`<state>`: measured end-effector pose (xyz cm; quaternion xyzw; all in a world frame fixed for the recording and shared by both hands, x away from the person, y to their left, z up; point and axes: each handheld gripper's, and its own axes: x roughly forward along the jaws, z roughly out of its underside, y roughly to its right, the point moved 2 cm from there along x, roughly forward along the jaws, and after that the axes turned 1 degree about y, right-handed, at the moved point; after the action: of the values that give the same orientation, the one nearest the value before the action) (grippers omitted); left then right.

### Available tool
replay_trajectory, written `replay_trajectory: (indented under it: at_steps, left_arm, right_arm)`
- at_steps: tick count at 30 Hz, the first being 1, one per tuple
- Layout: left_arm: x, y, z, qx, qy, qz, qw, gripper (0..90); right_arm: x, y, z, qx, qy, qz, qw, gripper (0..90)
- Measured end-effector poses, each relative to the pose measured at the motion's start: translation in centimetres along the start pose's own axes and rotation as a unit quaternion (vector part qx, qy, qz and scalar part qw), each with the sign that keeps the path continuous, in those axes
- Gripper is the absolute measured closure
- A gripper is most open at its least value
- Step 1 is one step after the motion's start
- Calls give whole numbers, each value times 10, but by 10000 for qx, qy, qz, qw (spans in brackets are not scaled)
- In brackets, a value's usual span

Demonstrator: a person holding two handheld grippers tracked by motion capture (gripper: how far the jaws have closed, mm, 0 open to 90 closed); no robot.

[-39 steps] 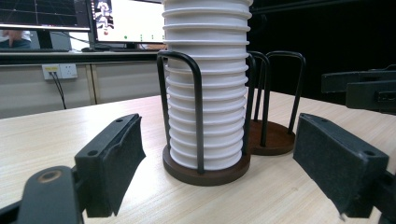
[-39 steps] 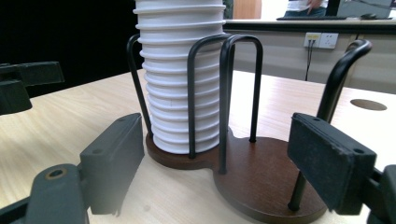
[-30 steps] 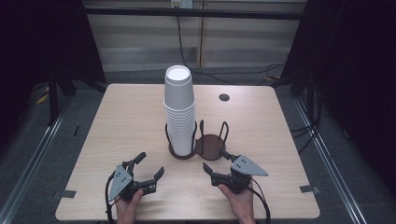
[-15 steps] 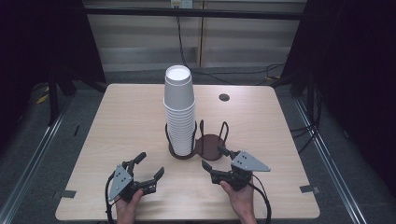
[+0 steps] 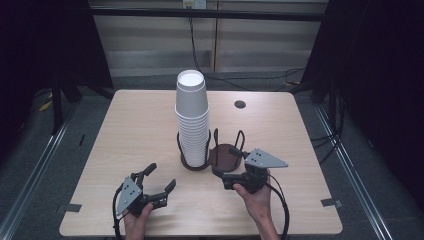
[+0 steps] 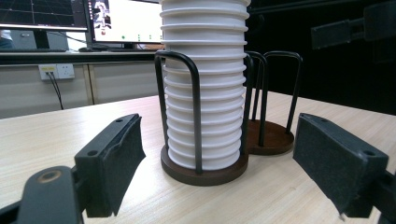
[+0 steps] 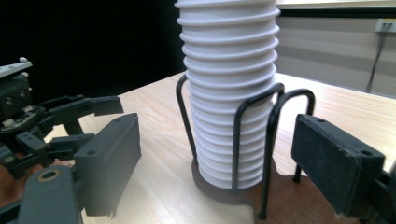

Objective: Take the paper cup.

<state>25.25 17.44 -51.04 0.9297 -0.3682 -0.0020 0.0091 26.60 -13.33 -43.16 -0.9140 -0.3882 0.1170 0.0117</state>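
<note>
The stack of white cups (image 5: 192,120) stood in the left ring of a dark wire holder (image 5: 212,156) at mid-desk (image 5: 135,125); the right ring was empty. My right gripper (image 5: 220,176) sat just in front of the holder, jaws spread and holding nothing. My left gripper (image 5: 157,181) waited nearer the front edge, jaws likewise apart. I judged a cup should be taken squarely and lifted straight, sparing the wires.
</note>
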Motion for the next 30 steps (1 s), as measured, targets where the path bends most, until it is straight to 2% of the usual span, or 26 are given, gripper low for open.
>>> replay_trajectory:
  at_steps: [1,3,10,14,19,30]
  left_arm:
    - [0,-1,0,53,-6,19,10000,159]
    - [0,0,0,-3,3,-12,10000,159]
    - [0,0,0,30,-3,-10,10000,159]
    - [0,0,0,28,-1,-10,10000,159]
    - [0,0,0,15,-2,5,10000,159]
    - [0,0,0,25,2,-6,10000,159]
  right_arm:
    - [1,0,-2,1,-14,-40,10000,148]
    - [3,-1,-8,-39,-62,-102,9999,139]
    - [7,0,-28,-145,-130,-309,9993,164]
    - [9,2,-37,-158,-105,-376,9991,164]
    - [16,5,-49,-176,-200,-515,9983,146]
    - [25,9,-85,-235,-167,-759,9967,134]
